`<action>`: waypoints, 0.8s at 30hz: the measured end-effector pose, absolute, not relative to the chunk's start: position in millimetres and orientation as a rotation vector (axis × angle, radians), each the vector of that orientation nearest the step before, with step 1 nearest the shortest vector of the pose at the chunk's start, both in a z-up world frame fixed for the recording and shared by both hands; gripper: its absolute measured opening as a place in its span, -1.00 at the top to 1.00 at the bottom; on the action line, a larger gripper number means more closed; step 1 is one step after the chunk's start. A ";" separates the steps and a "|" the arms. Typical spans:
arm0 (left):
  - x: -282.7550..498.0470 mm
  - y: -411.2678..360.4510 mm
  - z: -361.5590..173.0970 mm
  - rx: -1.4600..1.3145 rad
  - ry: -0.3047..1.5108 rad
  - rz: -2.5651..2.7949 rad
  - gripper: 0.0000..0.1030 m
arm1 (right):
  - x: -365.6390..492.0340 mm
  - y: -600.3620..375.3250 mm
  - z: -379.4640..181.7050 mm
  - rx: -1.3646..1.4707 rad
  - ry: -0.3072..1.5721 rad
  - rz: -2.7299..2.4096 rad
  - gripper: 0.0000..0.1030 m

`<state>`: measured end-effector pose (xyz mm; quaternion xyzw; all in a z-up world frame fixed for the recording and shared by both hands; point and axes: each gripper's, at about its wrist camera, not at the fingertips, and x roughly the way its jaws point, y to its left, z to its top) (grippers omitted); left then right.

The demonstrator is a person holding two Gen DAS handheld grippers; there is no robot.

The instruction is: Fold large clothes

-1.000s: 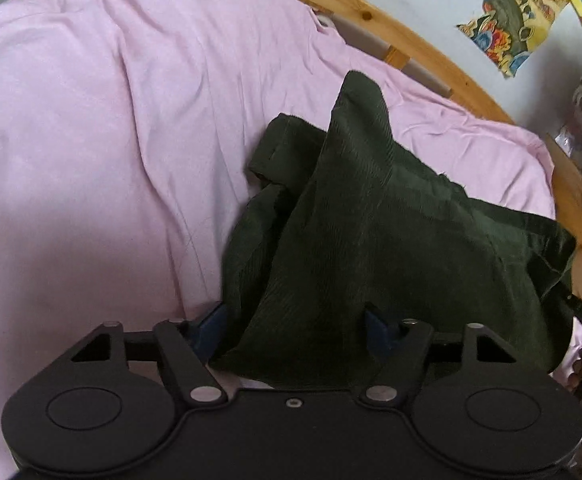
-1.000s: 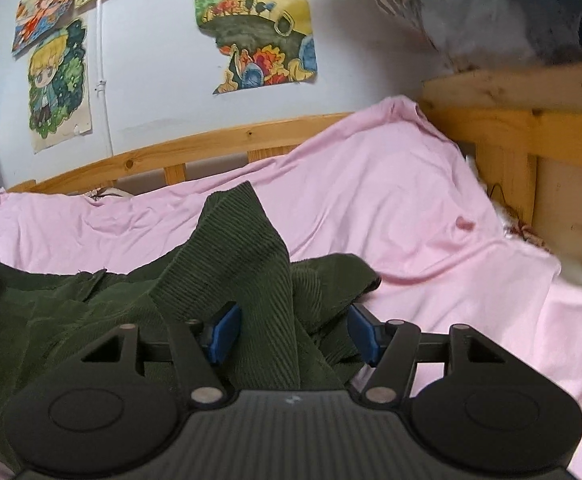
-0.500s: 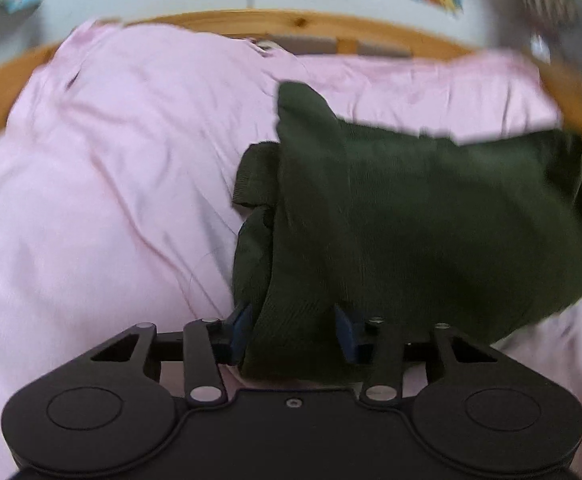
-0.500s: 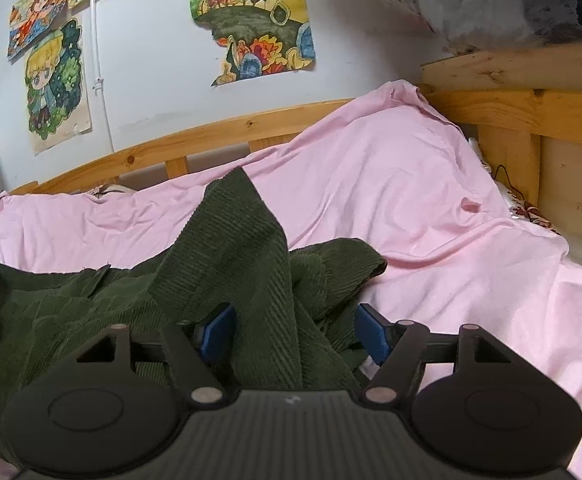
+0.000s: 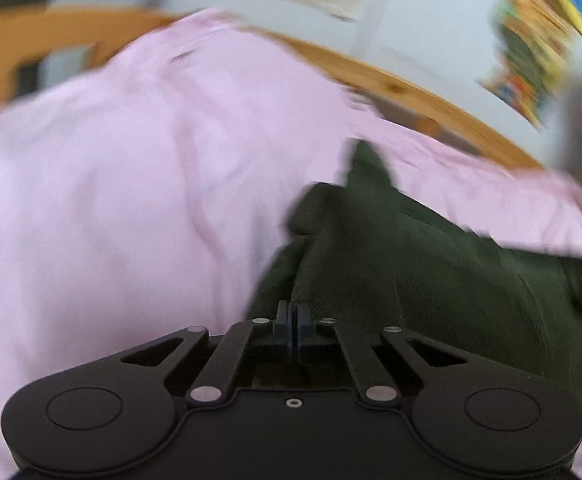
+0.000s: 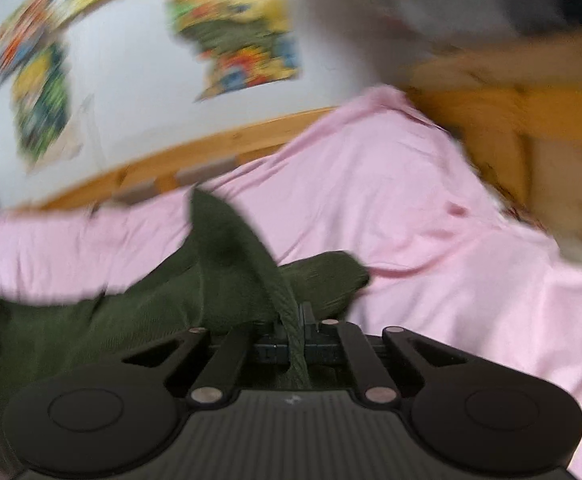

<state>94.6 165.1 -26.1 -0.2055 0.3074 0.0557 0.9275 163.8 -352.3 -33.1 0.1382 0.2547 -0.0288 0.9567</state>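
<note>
The garment (image 5: 431, 280) is a dark green ribbed piece lying bunched on the pink sheet (image 5: 111, 200) of a bed. Both views are smeared by motion blur, so fine detail is lost.

In the left wrist view, the left gripper (image 5: 293, 320) has its fingers (image 5: 283, 316) drawn together, the dark pads almost meeting at the near edge of the green cloth. The blur hides whether any fabric sits between the pads, though the cloth's edge comes right down to their tips. From there the garment spreads away to the right, with one pointed fold standing up near the middle of the sheet.

In the right wrist view, the right gripper (image 6: 297, 322) is clamped on the garment (image 6: 131, 312): a ridged strip of green cloth runs straight down between its fingers (image 6: 309, 316) and on toward the gripper body. The rest of the cloth heaps to the left, with a tall peak rising just beyond the fingers and a rounded lump to the right of it.

A wooden bed frame (image 6: 211, 152) curves behind the sheet, with a taller wooden board on the right. Colourful posters (image 6: 235, 32) hang on the pale wall (image 6: 131, 80) above the frame.
</note>
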 end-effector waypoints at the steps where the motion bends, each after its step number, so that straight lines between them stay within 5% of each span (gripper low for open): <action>1: 92.7 172.8 -32.4 -0.488 0.638 0.135 0.99 | 165.5 -361.8 -36.4 0.330 0.528 -0.062 0.94; 10: 91.8 185.8 -45.3 -0.569 0.667 0.160 0.99 | 172.1 -368.4 -48.1 0.357 0.557 -0.065 0.92; 13: 93.8 181.1 -37.7 -0.504 0.669 0.117 0.96 | 171.8 -368.0 -48.1 0.334 0.554 -0.054 0.78; 17: 87.8 160.9 -12.9 -0.315 0.623 0.064 0.41 | 167.6 -358.6 -39.6 0.224 0.522 -0.026 -0.06; 19: 87.6 158.4 -3.9 -0.308 0.583 0.046 -0.18 | 163.6 -351.0 -33.7 0.163 0.481 -0.001 -0.43; 21: 96.6 154.6 1.7 -0.293 0.561 0.032 -0.28 | 161.8 -342.6 -29.0 0.102 0.445 0.037 -0.66; 24: 127.7 145.5 -0.2 -0.238 0.592 0.031 -0.26 | 167.0 -328.4 -27.2 0.014 0.415 0.096 -0.67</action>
